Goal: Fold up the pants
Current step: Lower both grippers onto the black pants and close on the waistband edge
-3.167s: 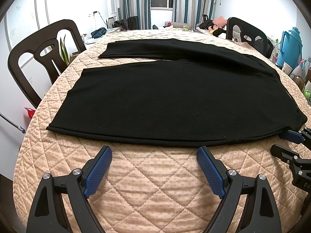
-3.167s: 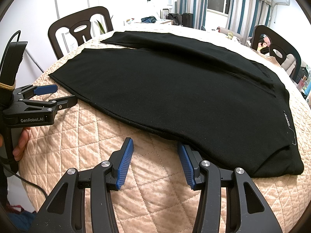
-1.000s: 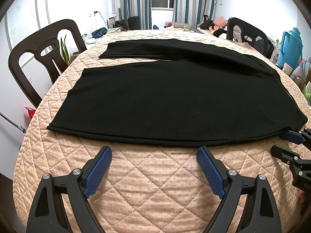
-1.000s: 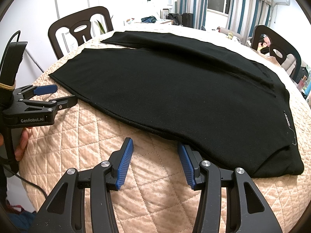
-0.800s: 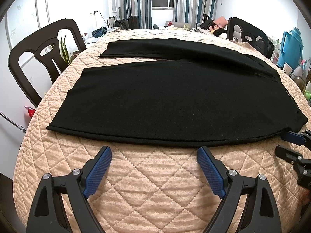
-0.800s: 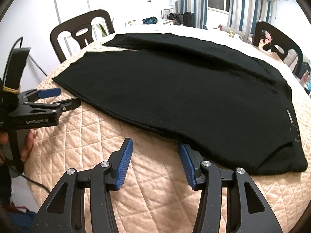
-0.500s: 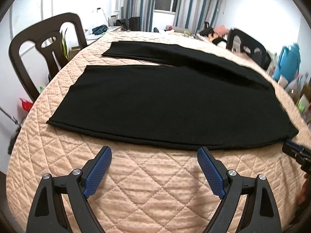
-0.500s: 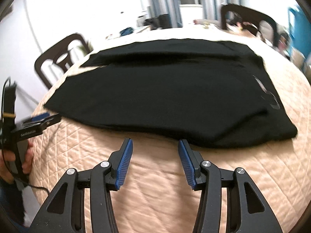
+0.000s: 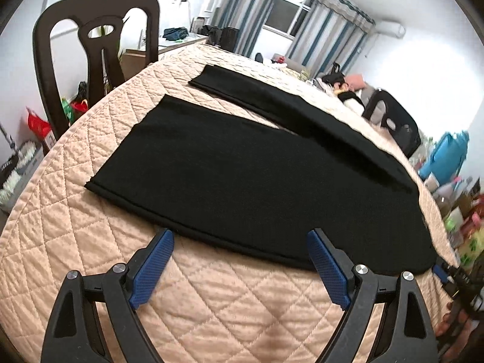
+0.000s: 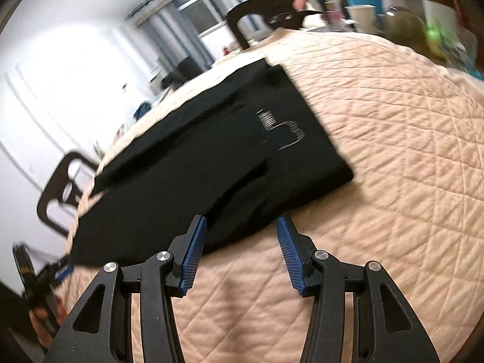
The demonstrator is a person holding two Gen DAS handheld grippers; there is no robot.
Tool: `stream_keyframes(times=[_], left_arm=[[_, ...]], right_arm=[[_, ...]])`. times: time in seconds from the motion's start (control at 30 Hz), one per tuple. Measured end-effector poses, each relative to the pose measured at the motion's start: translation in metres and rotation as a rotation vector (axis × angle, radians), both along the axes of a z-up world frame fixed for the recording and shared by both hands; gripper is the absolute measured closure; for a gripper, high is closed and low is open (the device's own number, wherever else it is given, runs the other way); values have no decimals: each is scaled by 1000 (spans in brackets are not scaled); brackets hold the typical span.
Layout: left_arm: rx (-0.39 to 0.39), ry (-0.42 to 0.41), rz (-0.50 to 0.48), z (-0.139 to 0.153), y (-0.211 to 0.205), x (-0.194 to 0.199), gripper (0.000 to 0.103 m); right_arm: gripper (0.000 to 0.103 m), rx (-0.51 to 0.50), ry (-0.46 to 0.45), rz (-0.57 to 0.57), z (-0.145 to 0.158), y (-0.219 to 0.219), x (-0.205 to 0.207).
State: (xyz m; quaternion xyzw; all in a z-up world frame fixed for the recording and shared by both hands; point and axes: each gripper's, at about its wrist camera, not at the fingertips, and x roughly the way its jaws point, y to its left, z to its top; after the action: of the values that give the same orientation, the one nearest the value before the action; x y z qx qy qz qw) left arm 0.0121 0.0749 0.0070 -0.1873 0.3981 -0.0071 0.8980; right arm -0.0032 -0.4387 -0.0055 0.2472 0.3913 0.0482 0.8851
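Observation:
Black pants [image 9: 257,175] lie flat on a round table under a quilted peach cover [image 9: 75,236], both legs stretched toward the far left. My left gripper [image 9: 239,269] stands open with nothing in it, just short of the near leg's long edge. In the right wrist view the pants [image 10: 211,163] show their waist end, with a white logo [image 10: 281,130]. My right gripper [image 10: 240,257] is open and empty at the waist's near corner; its left pad [image 10: 193,254] reaches the cloth's edge. This view is blurred.
Dark wooden chairs stand at the left [image 9: 99,48] and at the far right [image 9: 393,127]. A blue jug [image 9: 444,157] and bottles crowd the right side. A hand holds the other gripper at the lower left [image 10: 45,296] of the right wrist view.
The right gripper has swung around to the right, toward the waist end, and now faces along the pants. The left gripper has shifted and tilted. Both have stayed open.

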Motion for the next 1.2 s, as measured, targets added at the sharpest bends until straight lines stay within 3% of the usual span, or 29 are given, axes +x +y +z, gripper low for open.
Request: stream_keyframes(times=[0.2, 0.27, 0.4, 0.47, 0.5, 0.53, 0.73, 0.93, 1.2], left_arm=[[-20, -4, 40, -1, 5, 15, 18], [-6, -6, 59, -1, 8, 17, 29], [12, -5, 98, -2, 16, 21, 59], [10, 1, 117, -3, 23, 24, 75], [5, 4, 121, -4, 25, 25, 87], [-5, 11, 123, -6, 29, 27, 93], [-49, -30, 96, 5, 37, 11, 98], [-61, -93, 40, 25, 36, -29, 98], [-79, -99, 12, 25, 39, -78, 98]], right_arm=[[53, 88, -16, -63, -2, -16, 13], [53, 117, -23, -92, -4, -17, 15], [55, 158, -26, -136, -7, -25, 19], [77, 126, -16, -155, -6, -24, 18], [79, 120, -13, -158, -6, -23, 18], [81, 129, -19, -151, -6, -24, 17], [89, 184, -69, -124, 3, -33, 1], [90, 204, -115, -98, 25, -38, -37], [90, 184, -86, -129, 29, -49, -102]])
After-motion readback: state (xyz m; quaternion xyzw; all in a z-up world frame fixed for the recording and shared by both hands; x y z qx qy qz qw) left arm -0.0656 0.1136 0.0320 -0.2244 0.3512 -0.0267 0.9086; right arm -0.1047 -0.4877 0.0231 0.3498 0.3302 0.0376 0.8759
